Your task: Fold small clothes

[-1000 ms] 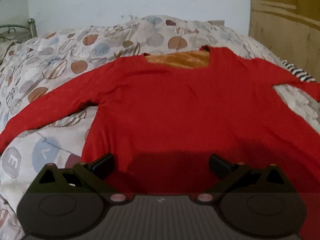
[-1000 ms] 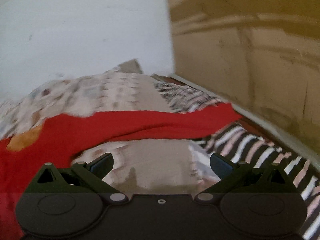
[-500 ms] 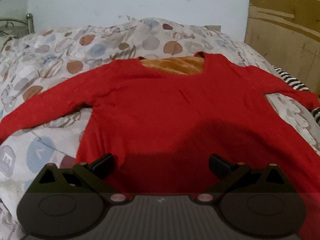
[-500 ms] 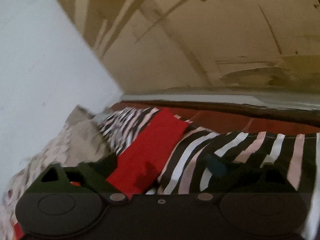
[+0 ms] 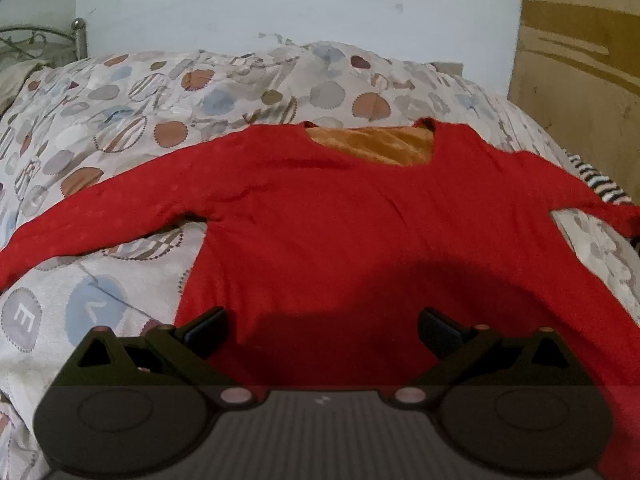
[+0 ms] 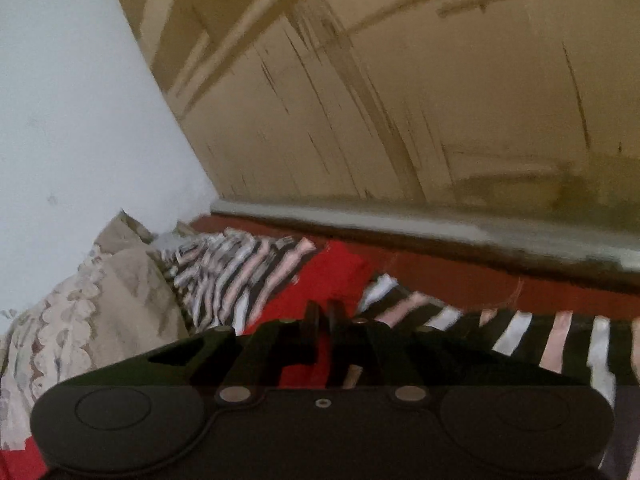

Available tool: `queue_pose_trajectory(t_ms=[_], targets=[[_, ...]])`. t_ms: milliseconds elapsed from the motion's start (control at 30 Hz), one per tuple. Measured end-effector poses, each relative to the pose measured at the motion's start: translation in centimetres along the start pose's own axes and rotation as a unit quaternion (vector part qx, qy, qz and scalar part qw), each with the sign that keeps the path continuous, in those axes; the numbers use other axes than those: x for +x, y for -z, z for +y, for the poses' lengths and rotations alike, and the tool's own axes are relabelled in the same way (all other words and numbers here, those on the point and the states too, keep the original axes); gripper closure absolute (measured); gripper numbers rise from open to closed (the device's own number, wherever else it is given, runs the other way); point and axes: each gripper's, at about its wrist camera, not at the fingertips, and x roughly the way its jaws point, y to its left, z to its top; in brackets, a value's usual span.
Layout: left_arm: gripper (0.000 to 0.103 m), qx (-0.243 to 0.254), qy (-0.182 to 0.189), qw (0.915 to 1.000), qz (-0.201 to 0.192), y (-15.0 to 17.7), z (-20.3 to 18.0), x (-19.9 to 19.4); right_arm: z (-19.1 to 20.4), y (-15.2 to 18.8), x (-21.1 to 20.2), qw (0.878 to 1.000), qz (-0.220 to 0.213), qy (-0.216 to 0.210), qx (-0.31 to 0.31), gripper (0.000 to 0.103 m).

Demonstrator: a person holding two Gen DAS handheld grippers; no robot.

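A quilted bedspread (image 5: pixel 132 128), pale and printed with round patches in brown, blue and grey, covers the bed in front of you in soft, lumpy folds. Behind it stands a plain pale wall (image 5: pixel 280 4), and to the right a tan, streaked wooden panel (image 6: pixel 400 100).

Spread flat on the bedspread lies the red long-sleeved top (image 5: pixel 328 232), front up, its knit finely dotted. An orange, fleecy lining (image 5: pixel 376 144) shows inside the wide neckline. One sleeve stretches out to your left across the bedspread; the other runs to your right, onto a crumpled striped cloth (image 6: pixel 240 276) in black, white and pink that lies along the panel.

Your left gripper (image 5: pixel 322 326) hovers over the top's lower body with its black fingers spread wide and nothing between them.

Your right gripper (image 6: pixel 323 316) has just been closing and its jaws are now clenched together on the end of the red sleeve (image 6: pixel 320 280), which lies over the striped cloth. This view is somewhat blurred.
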Motion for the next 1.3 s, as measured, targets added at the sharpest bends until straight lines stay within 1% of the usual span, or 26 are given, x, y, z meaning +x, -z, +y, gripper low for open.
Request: queue_pose_trajectory(t_ms=[67, 133, 200, 300, 367, 433, 500, 567, 633, 733, 800, 833, 900, 967, 1033, 1100, 1133, 1233, 1300], targets=[[0.0, -0.011, -0.002, 0.9999, -0.006, -0.3, 0.5, -0.3, 1.3, -0.9, -1.5, 1.0, -0.015, -0.016, -0.018, 0.1], [0.0, -0.022, -0.005, 0.9996, -0.016, -0.6, 1.2, -0.7, 3.3, -1.9, -3.6, 0.997, -0.03, -0.052, -0.041, 0.1], [0.0, -0.037, -0.012, 0.9989, -0.028, -1.0, 2.1, -1.1, 5.9, -2.5, -5.9, 0.992, -0.046, -0.087, -0.083, 0.1], [0.0, -0.063, -0.029, 0.9966, -0.045, -1.6, 4.0, -1.5, 10.0, -2.7, -9.7, 0.98, -0.06, -0.145, -0.125, 0.1], [0.0, -0.08, -0.043, 0.9945, -0.052, -1.8, 5.2, -1.7, 13.2, -2.2, -12.5, 0.965, -0.073, -0.186, -0.17, 0.1], [0.0, -0.1, -0.056, 0.9918, -0.057, -2.0, 6.6, -1.7, 16.3, -1.2, -15.3, 0.946, -0.084, -0.224, -0.218, 0.1], [0.0, -0.118, -0.062, 0.9893, -0.059, -2.1, 7.8, -1.8, 19.2, 0.1, -18.0, 0.925, -0.087, -0.265, -0.257, 0.1], [0.0, -0.137, -0.068, 0.9863, -0.063, -2.2, 8.9, -1.9, 21.9, 2.0, -20.7, 0.902, -0.087, -0.3, -0.299, 0.1], [0.0, -0.152, -0.072, 0.9835, -0.066, -2.2, 9.9, -2.0, 24.2, 4.3, -23.2, 0.875, -0.088, -0.333, -0.34, 0.1], [0.0, -0.163, -0.077, 0.9812, -0.069, -2.0, 10.8, -2.0, 26.9, 8.5, -26.3, 0.833, -0.073, -0.376, -0.4, 0.1], [0.0, -0.167, -0.08, 0.9802, -0.071, -2.0, 11.1, -2.0, 28.1, 12.1, -28.1, 0.801, -0.052, -0.4, -0.442, 0.1], [0.0, -0.169, -0.081, 0.9798, -0.07, -2.0, 11.4, -1.9, 28.5, 13.9, -28.9, 0.784, -0.043, -0.408, -0.466, 0.1], [0.0, -0.172, -0.078, 0.9795, -0.069, -2.0, 11.7, -1.8, 28.7, 17.7, -30.2, 0.744, -0.028, -0.421, -0.518, 0.101], [0.0, -0.174, -0.076, 0.9796, -0.067, -1.9, 11.9, -1.7, 28.4, 20.8, -31.2, 0.712, -0.018, -0.424, -0.56, 0.101], [0.0, -0.173, -0.071, 0.9802, -0.065, -1.8, 12.0, -1.7, 27.7, 23.1, -32.1, 0.686, -0.017, -0.426, -0.59, 0.101], [0.0, -0.172, -0.063, 0.9811, -0.062, -1.8, 12.1, -1.6, 27.2, 24.8, -33.6, 0.667, -0.02, -0.425, -0.611, 0.101], [0.0, -0.17, -0.059, 0.9817, -0.061, -1.8, 12.0, -1.6, 26.8, 25.4, -34.0, 0.663, -0.018, -0.424, -0.617, 0.101], [0.0, -0.172, -0.039, 0.9828, -0.054, -1.7, 11.8, -1.2, 25.4, 25.7, -34.0, 0.659, -0.006, -0.42, -0.624, 0.1], [0.0, -0.171, -0.03, 0.9835, -0.05, -1.6, 11.5, -1.0, 24.4, 25.7, -34.1, 0.653, -0.003, -0.422, -0.629, 0.099]])
